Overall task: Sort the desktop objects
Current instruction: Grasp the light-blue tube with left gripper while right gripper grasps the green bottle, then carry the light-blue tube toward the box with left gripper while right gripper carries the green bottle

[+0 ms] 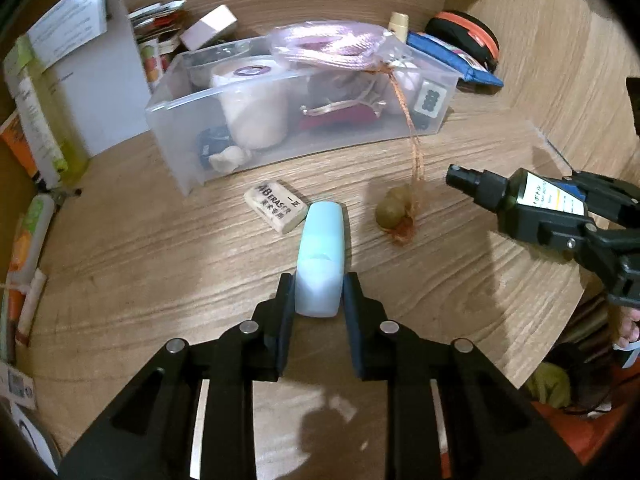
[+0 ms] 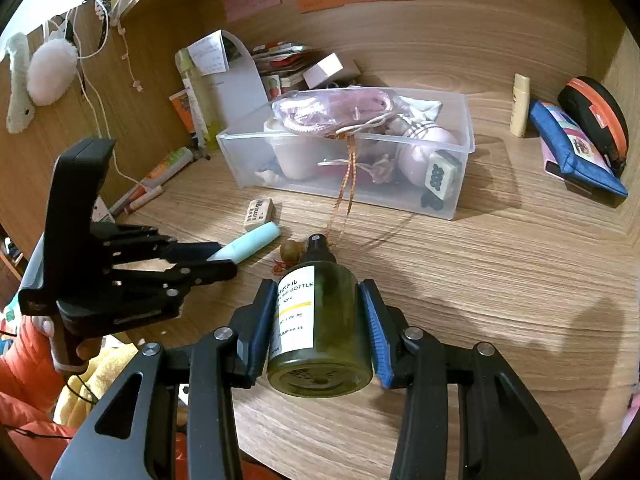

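Left wrist view: left tool (image 1: 319, 294) squeezed on a pale blue tube (image 1: 320, 258) lying on the table (image 1: 140, 280). White eraser (image 1: 276, 207) just beside its far tip, clear box (image 1: 280, 100) behind, bare wood around.

Right wrist view: right tool (image 2: 320, 320) gripping a dark green spray bottle (image 2: 320, 328), white label up, above the table. Open wood on the right up to the blue pouch (image 2: 576, 152).
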Demonstrator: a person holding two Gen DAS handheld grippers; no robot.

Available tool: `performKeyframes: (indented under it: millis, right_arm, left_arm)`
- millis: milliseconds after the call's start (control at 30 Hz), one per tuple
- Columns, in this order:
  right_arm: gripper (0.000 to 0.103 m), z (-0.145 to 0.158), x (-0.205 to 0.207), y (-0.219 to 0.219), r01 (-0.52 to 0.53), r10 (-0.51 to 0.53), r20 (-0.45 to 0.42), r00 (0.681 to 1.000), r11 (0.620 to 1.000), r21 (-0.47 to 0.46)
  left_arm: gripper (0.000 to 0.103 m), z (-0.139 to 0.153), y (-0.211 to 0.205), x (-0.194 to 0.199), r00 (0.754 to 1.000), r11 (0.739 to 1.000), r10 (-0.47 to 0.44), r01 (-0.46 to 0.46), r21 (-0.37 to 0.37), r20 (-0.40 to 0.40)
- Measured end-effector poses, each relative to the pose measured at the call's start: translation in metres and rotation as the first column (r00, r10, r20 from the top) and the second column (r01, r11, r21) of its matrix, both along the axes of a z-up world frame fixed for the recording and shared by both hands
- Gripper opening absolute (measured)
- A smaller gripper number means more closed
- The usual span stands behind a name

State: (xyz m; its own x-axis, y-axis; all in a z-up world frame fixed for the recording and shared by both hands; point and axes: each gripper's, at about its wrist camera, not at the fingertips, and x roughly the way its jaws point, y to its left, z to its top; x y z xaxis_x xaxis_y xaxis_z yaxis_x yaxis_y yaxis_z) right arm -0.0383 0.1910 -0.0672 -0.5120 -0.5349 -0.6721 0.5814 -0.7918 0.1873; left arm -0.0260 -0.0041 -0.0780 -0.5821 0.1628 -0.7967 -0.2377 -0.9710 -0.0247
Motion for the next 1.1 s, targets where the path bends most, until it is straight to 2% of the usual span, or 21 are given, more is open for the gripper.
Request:
performKeyframes:
  millis: [333,700,833,1100]
  right_arm:
    - [0.038,0.015,-0.005,0.007,0.023,-0.023,-0.031,0.999,1.000,-0.022]
    - [0.038,0.022,-0.009,0.005,0.024,-0.025,-0.040,0.999,0.999,-0.023]
    - [0.038,0.024,-0.012,0.006,0.030,-0.032,-0.042,0.999,0.999,-0.033]
    - [0.038,0.037,-0.020,0.010,0.049,-0.053,-0.076,0.996,0.998,-0.048]
  left_arm:
    - [0.021,0.032,-0.015,0.018,0.991,0.996,0.071,-0.064,0.069,-0.115]
    - [0.018,0.046,-0.022,0.005,0.981,0.984,0.106,-0.080,0.159,-0.160]
    - [0.015,0.055,-0.019,0.001,0.978,0.984,0.103,-0.072,0.165,-0.182]
    - [0.015,0.079,-0.023,-0.005,0.962,0.977,0.124,-0.076,0.201,-0.242]
